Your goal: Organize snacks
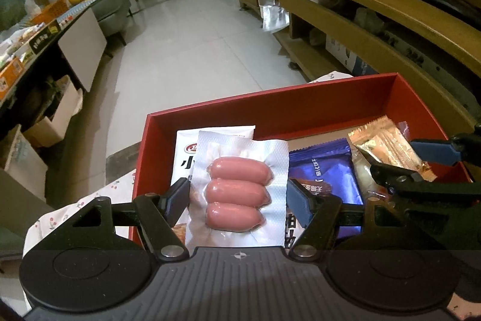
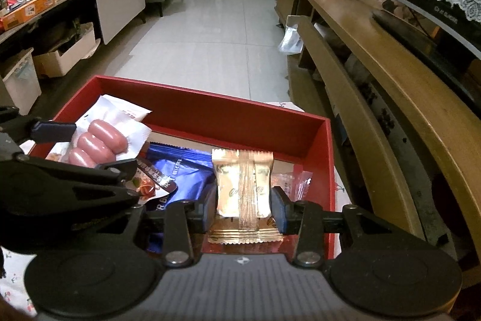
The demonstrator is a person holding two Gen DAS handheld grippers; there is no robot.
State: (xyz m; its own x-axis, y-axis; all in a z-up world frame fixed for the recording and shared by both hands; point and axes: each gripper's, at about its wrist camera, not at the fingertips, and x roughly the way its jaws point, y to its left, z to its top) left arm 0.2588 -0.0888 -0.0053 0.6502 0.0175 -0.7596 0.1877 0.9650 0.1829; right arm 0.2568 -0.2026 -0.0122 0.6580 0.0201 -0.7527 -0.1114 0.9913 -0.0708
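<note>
The red box [image 1: 300,107] was the big thing in the middle, and the snacks sat inside it. The left gripper [image 1: 237,197] was closed on a clear pack of three pink sausages [image 1: 237,194]. Its two blue pads pressed the pack's edges, one on each side. The pack hung over the left part of the red box, above a white snack bag [image 1: 186,146] that lay in the box.

The right gripper [image 2: 243,209] was closed on a gold wrapped snack [image 2: 243,185]. Its pads squeezed the gold snack from both sides. That snack was over the right part of the red box, near the front wall.

A blue snack bag [image 1: 324,170] lay in the middle of the red box, between the two held snacks. The red box rested on a white cloth with little cherries [image 1: 90,200]. A long wooden shelf [image 2: 375,50] stood to the right of the red box.
</note>
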